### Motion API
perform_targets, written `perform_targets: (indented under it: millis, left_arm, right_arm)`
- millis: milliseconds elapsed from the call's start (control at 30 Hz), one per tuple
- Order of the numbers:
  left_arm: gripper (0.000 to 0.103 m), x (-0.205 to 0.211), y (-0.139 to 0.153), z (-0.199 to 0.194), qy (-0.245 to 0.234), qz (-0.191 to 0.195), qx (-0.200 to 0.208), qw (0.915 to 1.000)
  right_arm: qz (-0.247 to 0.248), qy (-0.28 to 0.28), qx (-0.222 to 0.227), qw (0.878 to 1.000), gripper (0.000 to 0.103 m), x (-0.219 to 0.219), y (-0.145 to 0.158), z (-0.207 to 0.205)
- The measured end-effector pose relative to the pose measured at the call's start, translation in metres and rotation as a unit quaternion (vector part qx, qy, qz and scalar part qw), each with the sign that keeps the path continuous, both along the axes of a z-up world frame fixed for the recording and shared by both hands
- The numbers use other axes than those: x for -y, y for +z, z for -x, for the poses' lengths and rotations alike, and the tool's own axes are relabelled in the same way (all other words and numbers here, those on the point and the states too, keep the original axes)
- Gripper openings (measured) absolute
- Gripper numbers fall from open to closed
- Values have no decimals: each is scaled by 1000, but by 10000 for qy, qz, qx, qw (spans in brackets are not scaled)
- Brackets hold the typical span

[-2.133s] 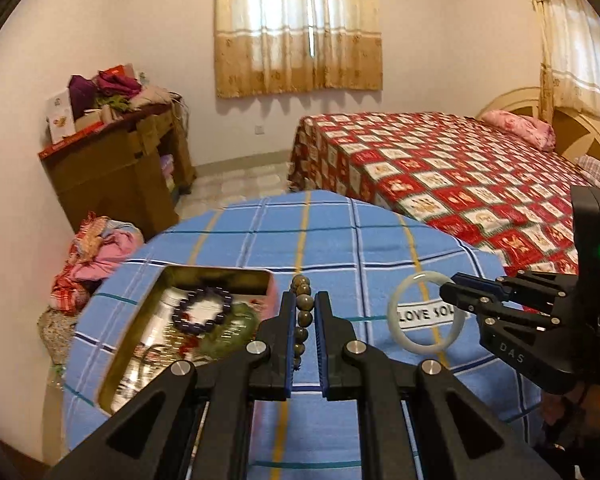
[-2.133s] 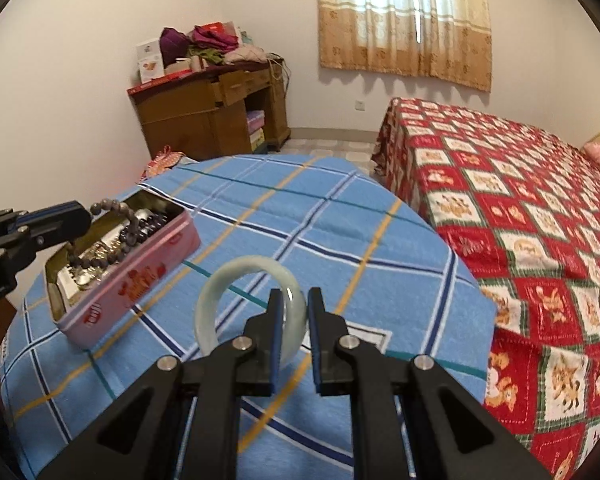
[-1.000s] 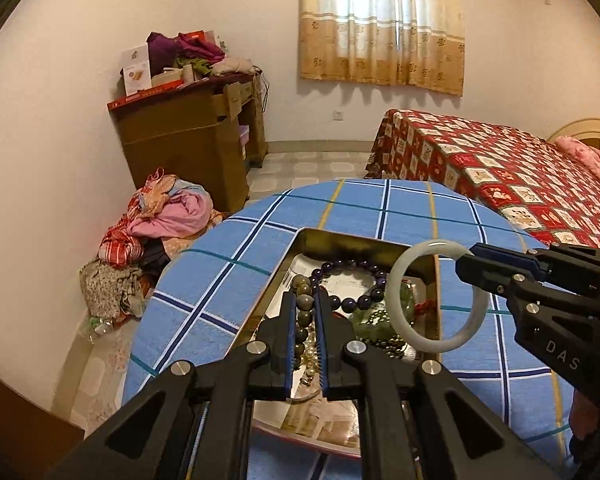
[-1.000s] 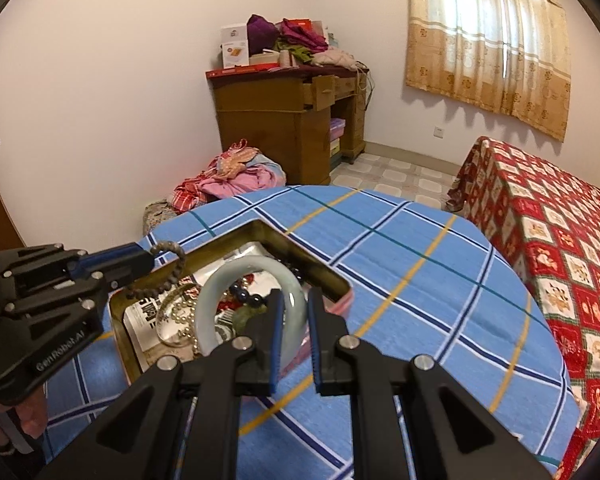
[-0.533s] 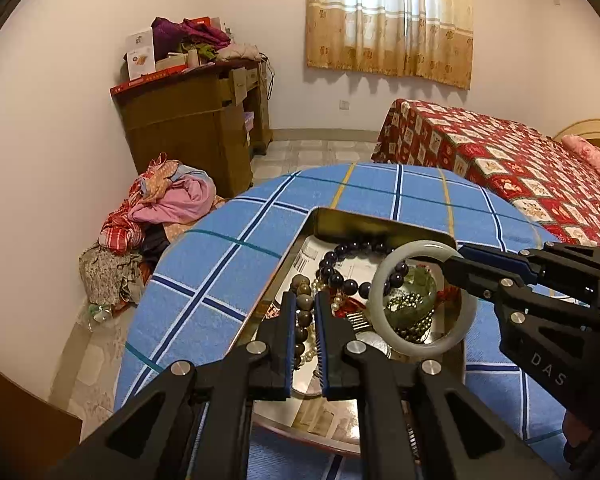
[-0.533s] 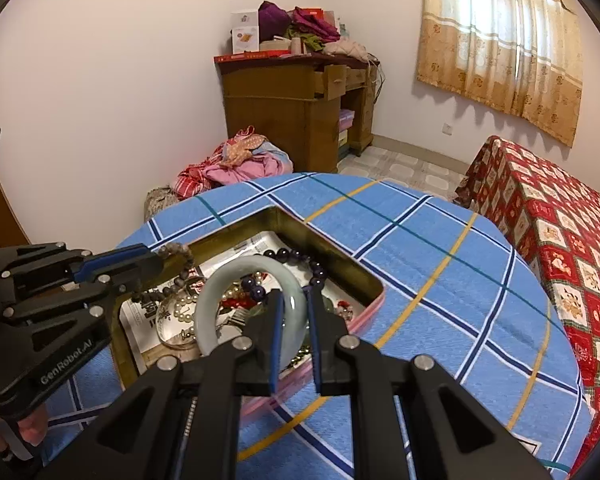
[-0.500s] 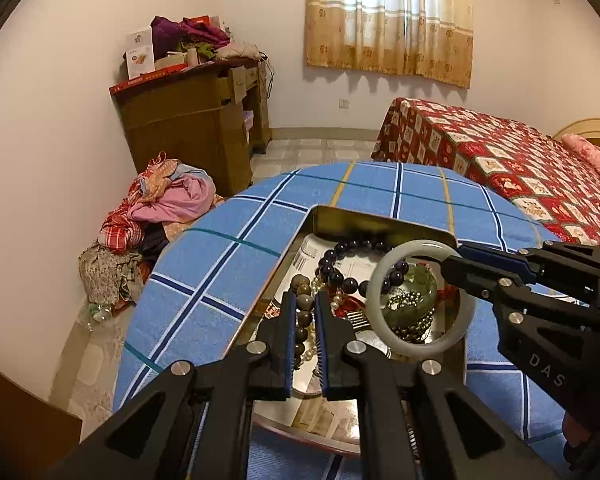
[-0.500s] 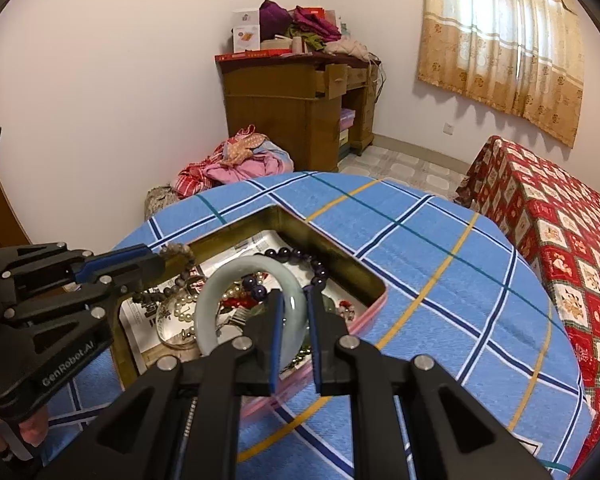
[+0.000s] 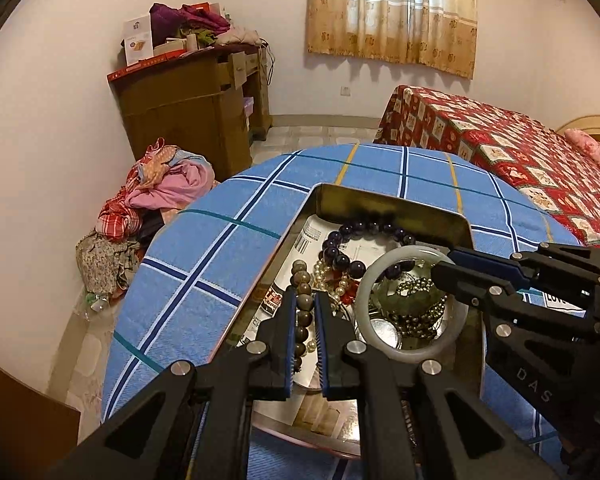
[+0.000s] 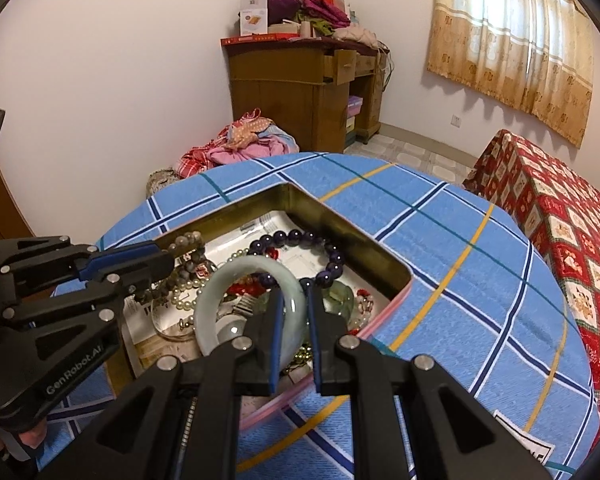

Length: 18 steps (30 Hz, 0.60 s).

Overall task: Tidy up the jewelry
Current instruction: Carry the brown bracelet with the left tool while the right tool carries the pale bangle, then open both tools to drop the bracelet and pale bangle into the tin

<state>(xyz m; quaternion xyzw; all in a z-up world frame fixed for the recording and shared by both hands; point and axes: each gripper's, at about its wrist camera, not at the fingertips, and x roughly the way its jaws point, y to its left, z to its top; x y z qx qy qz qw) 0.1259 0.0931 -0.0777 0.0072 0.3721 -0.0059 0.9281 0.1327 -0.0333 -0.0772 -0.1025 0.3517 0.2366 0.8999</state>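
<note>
**Both bracelets brought down over the open tin**

The jade bangle (image 10: 249,308) sits pinched at its near edge between the pads of the right gripper (image 10: 293,320), its ring standing upright just above the jumble in the open tin (image 9: 392,210); the brown bead bracelet (image 9: 303,312) hangs in a short strand, nipped between the nearly closed pads of the left gripper (image 9: 303,330); neither piece has been let go. Two seconds ago both pieces were carried over bare tablecloth with the tin off to the left; since then the two grippers have swung across and sunk toward it, so that bangle and beads now hang inside the tin's outline, close over the purple bead bracelet (image 9: 364,240), the pearls (image 9: 327,276) and the green stone pieces (image 9: 410,300) already lying there; that suggests the carrying is nearly done and only the lowering and release remain for these two pieces. In the left wrist view the right gripper reaches in from the right, its fingers lying almost level across the tin's right wall; in the right wrist view the left gripper (image 10: 168,258) reaches in from the left, over the tin's near-left corner; both tools slant downward toward the tin's middle, close together but not touching. The tin rests on the blue checked tablecloth (image 10: 440,248) of a round table; beyond it stand a wooden desk (image 10: 296,88) against the far wall, a heap of clothes (image 9: 156,184) on the floor, and a bed with a red patterned cover (image 9: 500,140) at the right.
</note>
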Motion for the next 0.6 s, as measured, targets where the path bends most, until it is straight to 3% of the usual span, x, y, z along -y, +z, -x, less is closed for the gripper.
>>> perform_targets:
  millis: [400, 433, 467, 500, 533, 600]
  left_arm:
    - [10, -2, -2, 1, 56, 41, -15, 10000]
    - [14, -3, -2, 1, 77, 73, -25, 9999]
    - [20, -4, -2, 1, 105, 87, -41, 9999]
    - [38, -5, -1, 2, 148, 92, -32, 9998]
    - [62, -7, 0, 3, 214, 85, 5, 9997]
    - [77, -11, 6, 10, 377, 70, 184, 9991]
  right_arm:
    - [-52, -46, -10, 10000, 15, 2, -3, -1]
    - [-66, -81, -7, 9999, 18, 3, -1, -2]
    - [-83, -95, -14, 9999, 27, 4, 0, -2]
    - [-106, -115, -6, 9999, 38, 5, 0, -1]
    - [-129, -161, 45, 9998, 43, 8, 2, 0]
    - [-160, -207, 82, 9996, 48, 9, 5, 3]
